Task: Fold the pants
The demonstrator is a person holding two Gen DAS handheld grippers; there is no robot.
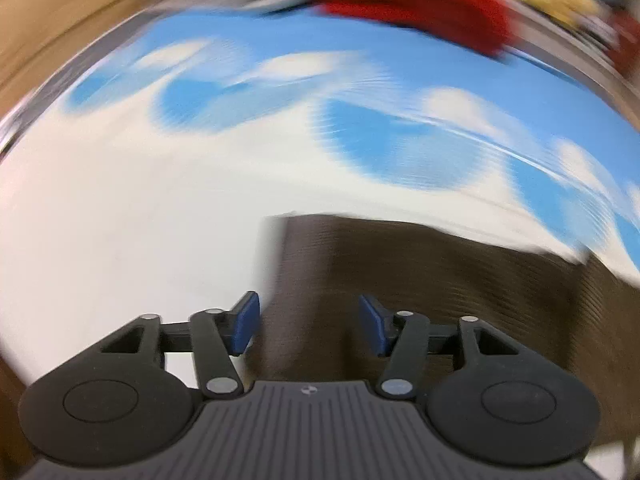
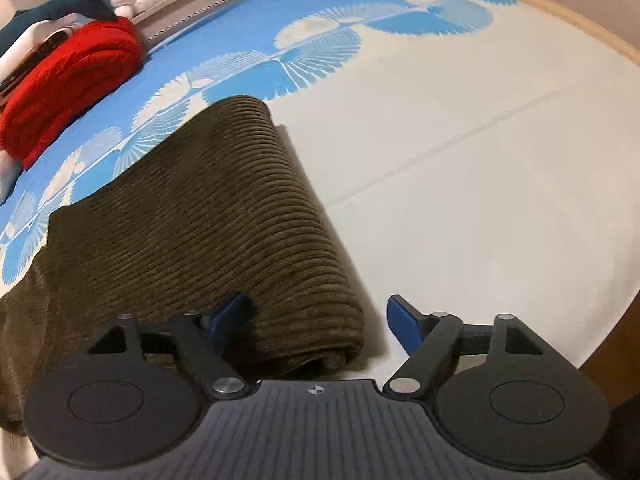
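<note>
Brown corduroy pants [image 2: 208,216] lay folded on the blue-and-white sheet [image 2: 460,128], just below both my grippers. My left gripper [image 1: 308,326] stood open over their edge, holding nothing; my right gripper [image 2: 316,320] gaped wide astride the fold, pads off the cloth.

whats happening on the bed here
A person with a gripper in each hand is folding brown corduroy pants on a blue and white bedspread. The pants already lie folded over, with a rounded fold edge. Both the left gripper and the right gripper are open over the cloth and hold nothing. A red garment lies further back.
</note>
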